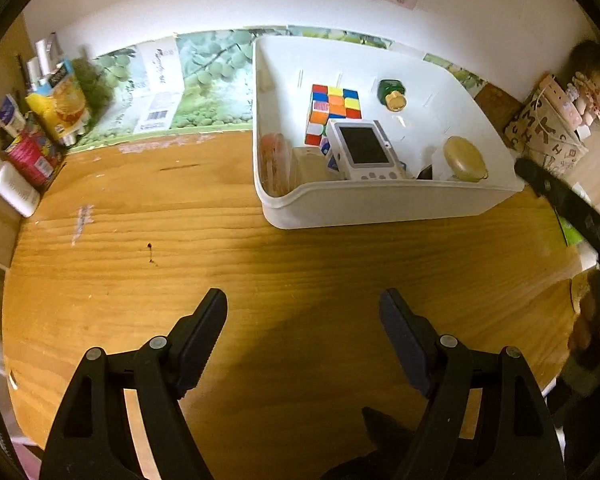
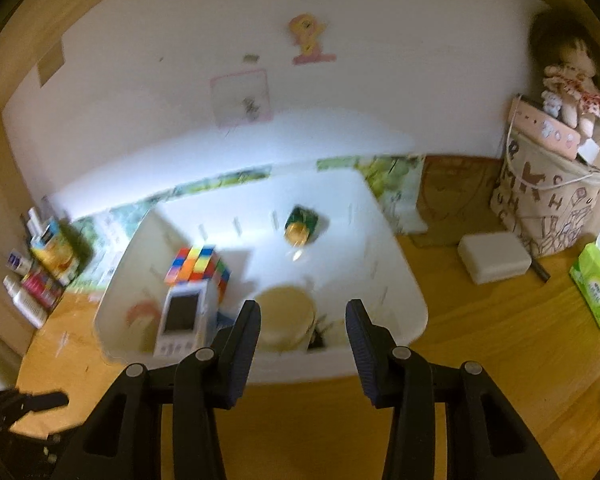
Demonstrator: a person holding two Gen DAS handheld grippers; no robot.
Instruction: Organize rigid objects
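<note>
A white plastic bin (image 1: 380, 204) (image 2: 404, 276) stands on the wooden table. It holds a colourful puzzle cube (image 1: 336, 106) (image 2: 198, 264), a white handheld device with a dark screen (image 1: 364, 150) (image 2: 182, 316), a green bottle with a yellow cap (image 1: 392, 94) (image 2: 300, 224), a round yellow tin (image 1: 464, 158) (image 2: 286, 316) and an orange item (image 1: 274, 160). My left gripper (image 1: 303, 312) is open and empty over bare table in front of the bin. My right gripper (image 2: 303, 320) is open and empty just above the bin's front rim.
Bottles and boxes (image 1: 40, 128) crowd the table's far left corner. A patterned bag (image 2: 548, 204) with a doll (image 2: 572, 80) on it, a white box (image 2: 494, 258) and a green tissue pack (image 2: 598, 284) sit at the right. The wall is close behind the bin.
</note>
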